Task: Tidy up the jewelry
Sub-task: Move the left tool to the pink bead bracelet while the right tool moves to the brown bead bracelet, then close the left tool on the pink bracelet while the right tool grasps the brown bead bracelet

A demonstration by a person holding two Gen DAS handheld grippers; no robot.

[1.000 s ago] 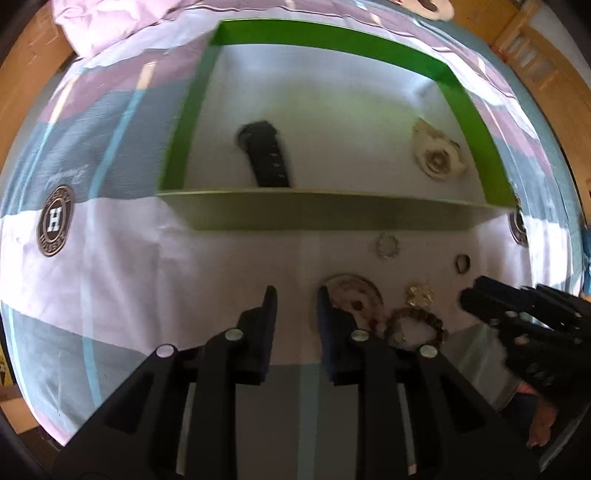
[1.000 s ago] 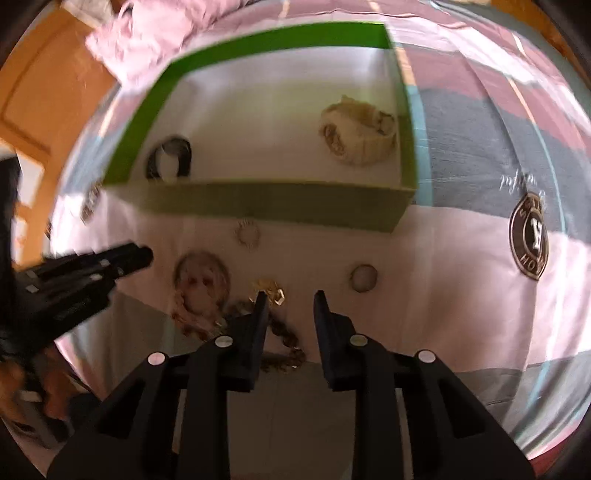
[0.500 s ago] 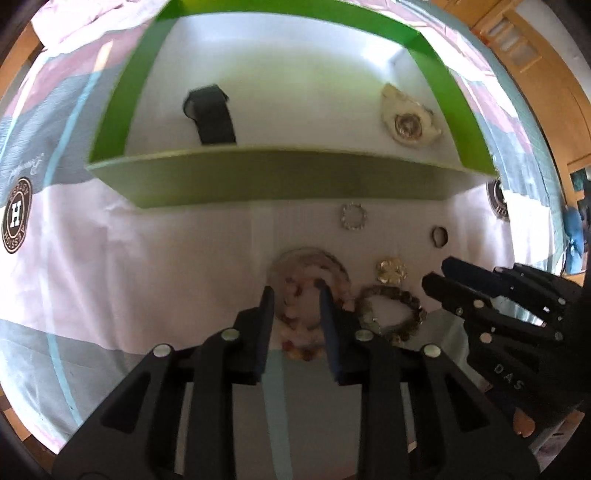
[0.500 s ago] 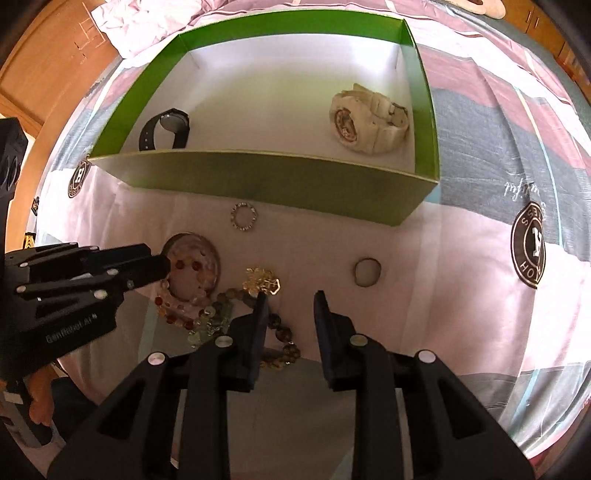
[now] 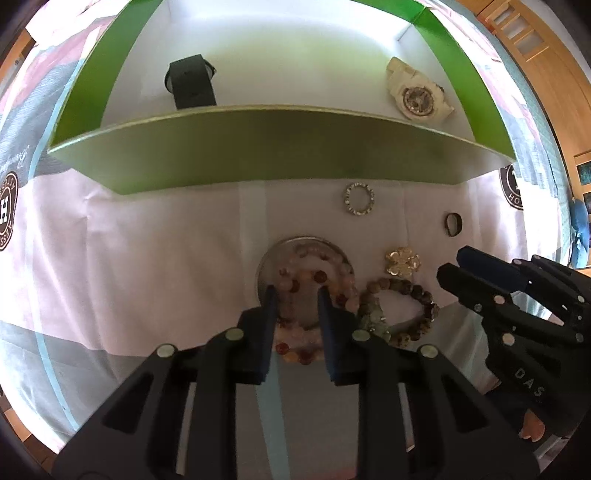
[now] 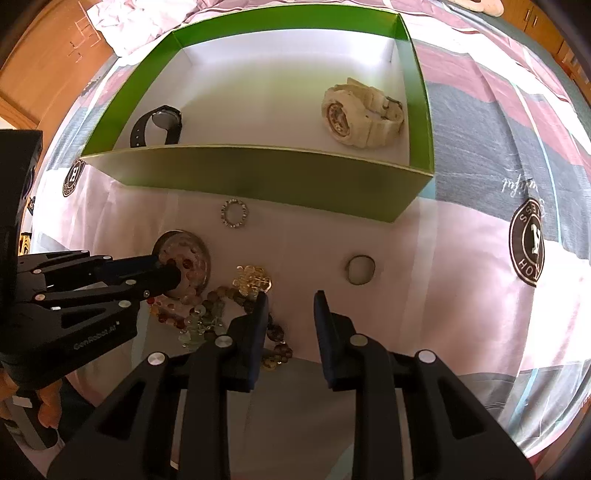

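Observation:
A green box [image 5: 280,155] [image 6: 258,177] holds a black watch [image 5: 192,85] [image 6: 159,123] and a cream watch [image 5: 415,98] [image 6: 360,112]. In front of it on the cloth lie a pink-and-red bead bracelet [image 5: 314,277] [image 6: 184,266] on a silver bangle, a brown bead bracelet [image 5: 402,306] [image 6: 221,302], a gold brooch [image 5: 402,260] [image 6: 255,280], a sparkly ring [image 5: 359,199] [image 6: 233,214] and a dark ring [image 5: 453,224] [image 6: 360,269]. My left gripper [image 5: 295,295] [image 6: 166,271] is open, its fingers over the pink-and-red bracelet. My right gripper [image 6: 290,301] [image 5: 452,266] is open, just right of the brown bracelet.
The jewelry lies on a pink, grey and white striped bedspread with round logo patches [image 6: 528,245]. Crumpled pink bedding [image 6: 122,22] lies behind the box. Wooden furniture [image 5: 546,55] stands beyond the bed.
My left gripper moved forward and lower onto the pink-and-red bracelet. The right gripper edged closer to the brown bracelet. Both stayed open.

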